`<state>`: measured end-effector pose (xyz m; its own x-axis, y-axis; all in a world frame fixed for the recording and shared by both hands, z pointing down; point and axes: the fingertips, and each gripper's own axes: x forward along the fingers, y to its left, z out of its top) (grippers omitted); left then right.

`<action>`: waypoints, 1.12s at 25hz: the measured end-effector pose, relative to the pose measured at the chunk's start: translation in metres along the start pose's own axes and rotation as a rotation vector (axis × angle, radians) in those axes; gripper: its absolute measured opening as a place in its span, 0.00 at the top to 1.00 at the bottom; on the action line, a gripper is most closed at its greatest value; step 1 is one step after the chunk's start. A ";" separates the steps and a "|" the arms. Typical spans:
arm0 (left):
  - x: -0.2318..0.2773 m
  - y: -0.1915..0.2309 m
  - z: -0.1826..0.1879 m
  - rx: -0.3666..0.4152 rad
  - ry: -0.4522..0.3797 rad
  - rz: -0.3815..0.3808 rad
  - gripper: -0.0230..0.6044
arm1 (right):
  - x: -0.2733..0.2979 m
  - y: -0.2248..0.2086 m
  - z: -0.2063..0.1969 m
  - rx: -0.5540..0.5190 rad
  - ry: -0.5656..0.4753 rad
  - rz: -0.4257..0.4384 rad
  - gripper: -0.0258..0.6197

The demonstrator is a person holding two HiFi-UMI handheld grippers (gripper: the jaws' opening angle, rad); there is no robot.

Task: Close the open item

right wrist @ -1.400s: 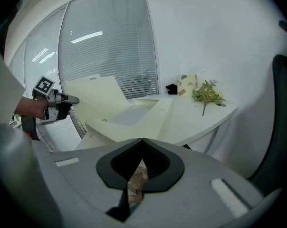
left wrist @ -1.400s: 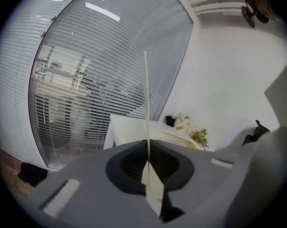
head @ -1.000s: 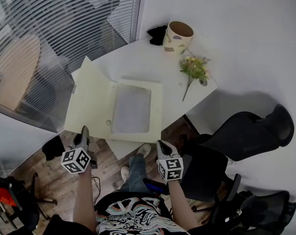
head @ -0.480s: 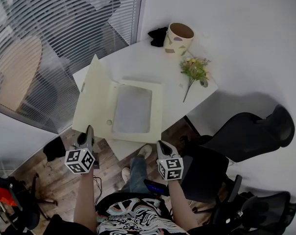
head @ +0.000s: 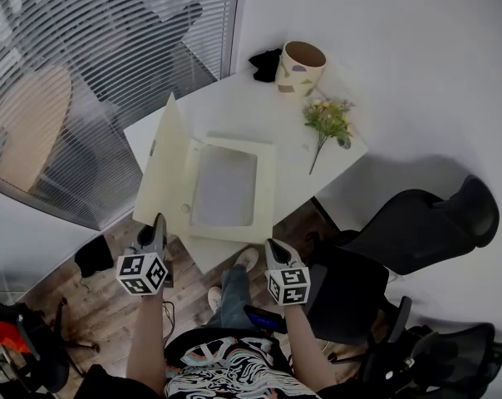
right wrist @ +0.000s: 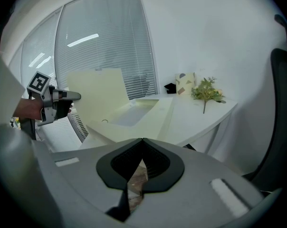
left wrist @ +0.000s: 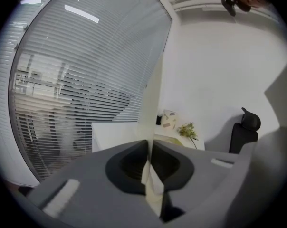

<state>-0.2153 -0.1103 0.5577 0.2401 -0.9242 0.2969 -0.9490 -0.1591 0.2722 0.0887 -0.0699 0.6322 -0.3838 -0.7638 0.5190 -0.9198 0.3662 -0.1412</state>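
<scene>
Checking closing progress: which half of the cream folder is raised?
The left cover, tilted up, its near edge pinched in the left gripper; the right half lies flat on the table.

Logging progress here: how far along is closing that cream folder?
Done: the left gripper is clamped on the folder's cover, which stands raised steeply off the white table. In hand: the swing across. Left: laying it flat on the grey sheet. The right gripper hangs shut, empty.
</scene>
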 end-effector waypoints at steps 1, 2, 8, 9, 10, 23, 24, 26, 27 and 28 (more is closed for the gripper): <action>0.000 0.000 -0.001 0.004 0.002 0.005 0.86 | 0.000 0.000 0.000 0.001 0.000 -0.001 0.96; 0.000 -0.001 -0.001 0.009 0.004 0.010 0.87 | 0.000 0.000 0.000 0.001 0.000 -0.002 0.96; 0.002 -0.013 0.000 0.048 0.007 -0.026 0.86 | 0.001 0.000 0.000 0.003 0.001 -0.006 0.96; 0.002 -0.014 0.000 0.052 0.008 -0.025 0.86 | 0.001 0.000 0.000 0.006 0.000 -0.005 0.96; 0.003 -0.015 0.000 0.051 0.009 -0.021 0.86 | 0.001 0.000 0.000 0.011 0.000 -0.003 0.96; 0.007 -0.041 0.001 0.054 0.014 -0.089 0.85 | 0.000 0.001 0.000 0.020 0.001 0.015 0.96; 0.008 -0.043 0.000 0.055 0.015 -0.095 0.84 | 0.001 0.001 0.000 0.018 0.002 0.015 0.96; 0.008 -0.047 -0.001 0.060 0.018 -0.104 0.84 | 0.001 0.002 -0.001 0.023 0.001 0.023 0.96; 0.009 -0.050 -0.001 0.063 0.019 -0.107 0.84 | 0.001 0.002 -0.001 0.025 0.001 0.027 0.96; 0.009 -0.052 -0.002 0.066 0.022 -0.111 0.83 | 0.001 0.002 -0.001 0.027 0.002 0.029 0.96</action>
<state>-0.1634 -0.1096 0.5482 0.3482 -0.8920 0.2881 -0.9275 -0.2833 0.2440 0.0870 -0.0694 0.6334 -0.4106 -0.7519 0.5159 -0.9099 0.3743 -0.1787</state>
